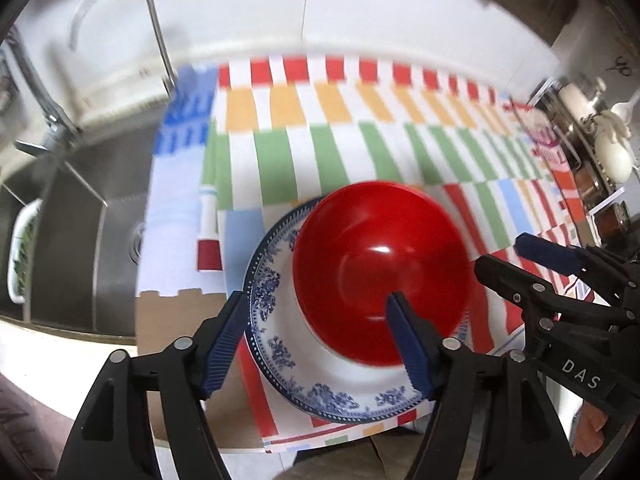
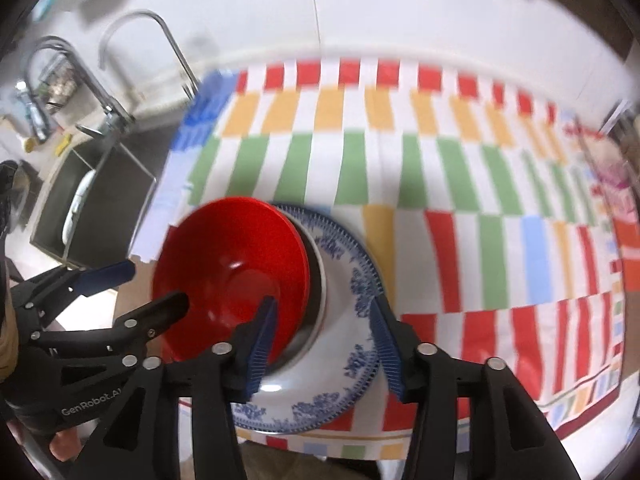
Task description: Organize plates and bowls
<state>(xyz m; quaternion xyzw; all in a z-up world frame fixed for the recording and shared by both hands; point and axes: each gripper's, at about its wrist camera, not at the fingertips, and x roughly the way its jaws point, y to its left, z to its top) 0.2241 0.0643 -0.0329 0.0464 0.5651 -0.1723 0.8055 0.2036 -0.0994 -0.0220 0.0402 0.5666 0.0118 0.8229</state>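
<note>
The striped cloth (image 2: pixel 440 160) behind and right of the red bowl (image 2: pixel 232 264) and blue-patterned plate (image 2: pixel 360 292) is left unobstructed; passage leftward is bounded by the sink (image 1: pixel 80 220) and faucet (image 1: pixel 152 20).

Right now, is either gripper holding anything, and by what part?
Nothing looks held. The left gripper and right gripper are both open, fingers straddling the red bowl and plate without clamping.

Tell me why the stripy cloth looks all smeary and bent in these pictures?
In the left wrist view the striped cloth is smeared sideways by motion blur, while the tongs stay sharp; a bright glare spot sits in the red bowl. In the right wrist view the cloth is blurred too, and the fisheye lens curves its straight stripes and darkens the corners.
</note>
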